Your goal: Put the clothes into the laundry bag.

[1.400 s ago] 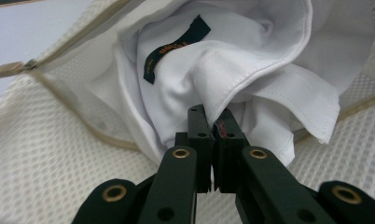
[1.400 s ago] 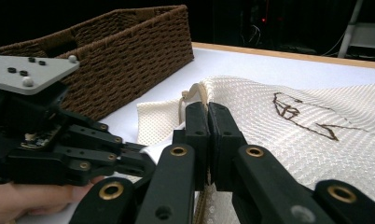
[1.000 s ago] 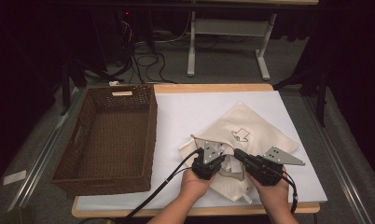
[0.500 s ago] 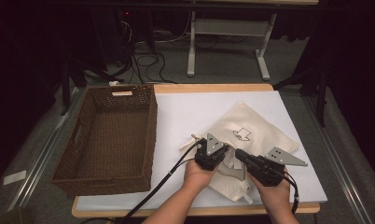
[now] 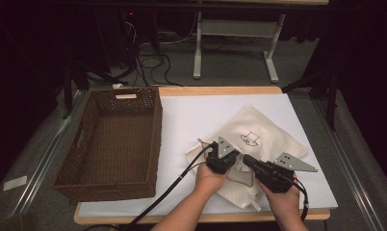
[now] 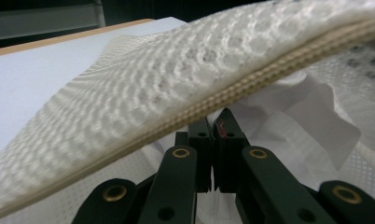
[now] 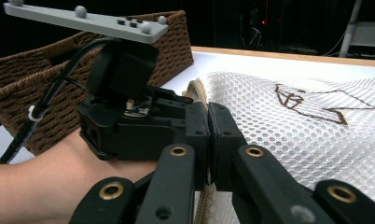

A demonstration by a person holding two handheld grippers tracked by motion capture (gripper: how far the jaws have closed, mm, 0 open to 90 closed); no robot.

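Desk (image 5: 191, 115) with white cover, wicker basket (image 5: 109, 144) on its left side, empty as far as I see. The mesh laundry bag (image 5: 259, 137) lies to the right of the basket, on the near-right part of the desk, logo side up, near edge bunched under my hands.

Step in hand: I'm gripping the bag's near edge with both grippers, probably to open its mouth or work the zipper; hard to tell which from these views. My left gripper (image 5: 222, 161) has its jaws closed, pinching mesh just under the tan zipper tape (image 6: 251, 91) and lifting that edge off the desk. My right gripper (image 5: 259, 168) is also closed, clamped on the tan trim (image 7: 197, 93) of the same bag, just beside the left one.

Next move, my guess: keep both pinches firm, pull the two apart gently so the opening spreads, don't let the thin mesh slip out. The basket is close by if the bag goes there.
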